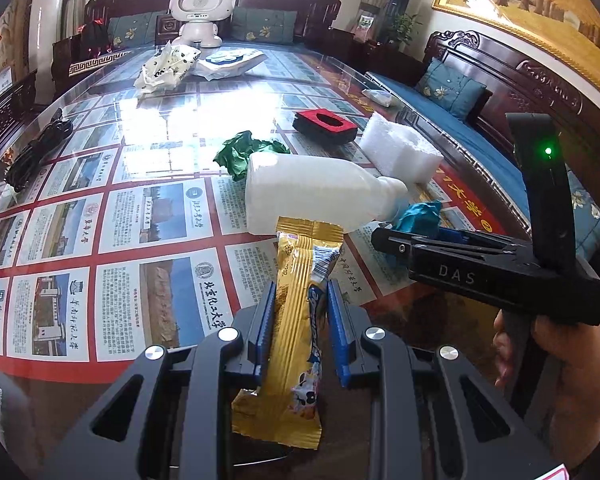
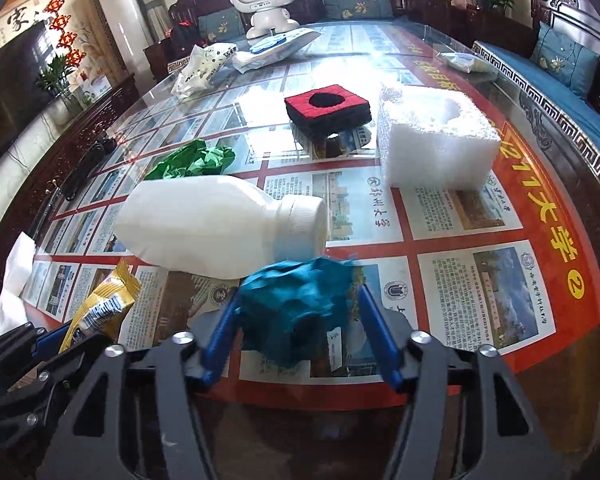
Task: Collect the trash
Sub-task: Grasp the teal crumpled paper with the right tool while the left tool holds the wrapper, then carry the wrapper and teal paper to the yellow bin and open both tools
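Gripping gold wrapper (image 1: pixel 296 320) | teal wad (image 2: pixel 300 312) between jaws (table edge near)

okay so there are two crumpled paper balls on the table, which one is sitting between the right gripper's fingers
The teal crumpled paper, in front of the white bottle's cap, between the right gripper fingers. The green crumpled paper lies beyond the bottle, untouched.

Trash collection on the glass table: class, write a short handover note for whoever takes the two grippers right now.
Left gripper: shut on the gold snack wrapper, lifted off the table.
Right gripper: jaws around the teal paper wad; whether the pads press on it is unclear.
On the glass table: white bottle on its side, green paper wad, white foam block, red-and-black foam pad.
Done: one wrapper held. Left: secure the teal wad, collect the rest. No bin in view.
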Available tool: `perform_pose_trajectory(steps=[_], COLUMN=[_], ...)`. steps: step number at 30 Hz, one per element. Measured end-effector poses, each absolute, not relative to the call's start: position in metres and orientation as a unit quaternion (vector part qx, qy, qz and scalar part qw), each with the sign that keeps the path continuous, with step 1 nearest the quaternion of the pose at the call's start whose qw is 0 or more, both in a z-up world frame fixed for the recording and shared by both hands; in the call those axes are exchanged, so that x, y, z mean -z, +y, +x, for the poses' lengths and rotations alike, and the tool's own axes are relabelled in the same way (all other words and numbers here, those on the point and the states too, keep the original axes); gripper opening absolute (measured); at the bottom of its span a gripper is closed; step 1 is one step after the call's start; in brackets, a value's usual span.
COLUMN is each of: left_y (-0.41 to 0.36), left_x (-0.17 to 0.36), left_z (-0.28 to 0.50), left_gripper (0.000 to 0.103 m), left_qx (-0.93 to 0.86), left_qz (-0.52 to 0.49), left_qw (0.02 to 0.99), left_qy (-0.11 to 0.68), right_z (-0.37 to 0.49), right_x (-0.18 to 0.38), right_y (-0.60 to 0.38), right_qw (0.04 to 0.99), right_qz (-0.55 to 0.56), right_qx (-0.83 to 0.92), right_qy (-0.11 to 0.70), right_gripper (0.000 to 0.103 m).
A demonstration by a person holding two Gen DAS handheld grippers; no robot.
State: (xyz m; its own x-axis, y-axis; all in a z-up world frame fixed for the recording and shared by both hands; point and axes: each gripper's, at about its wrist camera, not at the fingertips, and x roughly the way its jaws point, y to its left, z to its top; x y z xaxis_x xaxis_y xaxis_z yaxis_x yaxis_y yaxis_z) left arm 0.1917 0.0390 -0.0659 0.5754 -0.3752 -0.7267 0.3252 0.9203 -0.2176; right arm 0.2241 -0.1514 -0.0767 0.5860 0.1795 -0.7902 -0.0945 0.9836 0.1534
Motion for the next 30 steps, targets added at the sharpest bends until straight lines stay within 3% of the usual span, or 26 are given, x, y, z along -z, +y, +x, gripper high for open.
perform_pose_trajectory(steps=[4,15,30], left_y=[0.039,0.031,-0.014], left_x=[0.065,0.051,0.034], left_z=[0.190,0.151,0.030], left_gripper=[0.026,0.026,0.026], left_qx=[0.198,0.211,0.265], left_qz=[-0.032,-0.030,0.001], left_qw=[0.887,0.890,0.884], left_qy=[0.416,0.402,0.384], right_z=[0.212,0.132,-0.006], right_x=[0.076,0.040,0.012], right_y=[-0.154,-0.171,-0.208], right_qw=[0.890,0.915,0.932], right_qz=[0.057,0.052,0.056], right_qx=[-0.094,-0.116,-0.123], right_qy=[0.442,0.382,0.337], right_gripper=[0.038,0.037,0.037])
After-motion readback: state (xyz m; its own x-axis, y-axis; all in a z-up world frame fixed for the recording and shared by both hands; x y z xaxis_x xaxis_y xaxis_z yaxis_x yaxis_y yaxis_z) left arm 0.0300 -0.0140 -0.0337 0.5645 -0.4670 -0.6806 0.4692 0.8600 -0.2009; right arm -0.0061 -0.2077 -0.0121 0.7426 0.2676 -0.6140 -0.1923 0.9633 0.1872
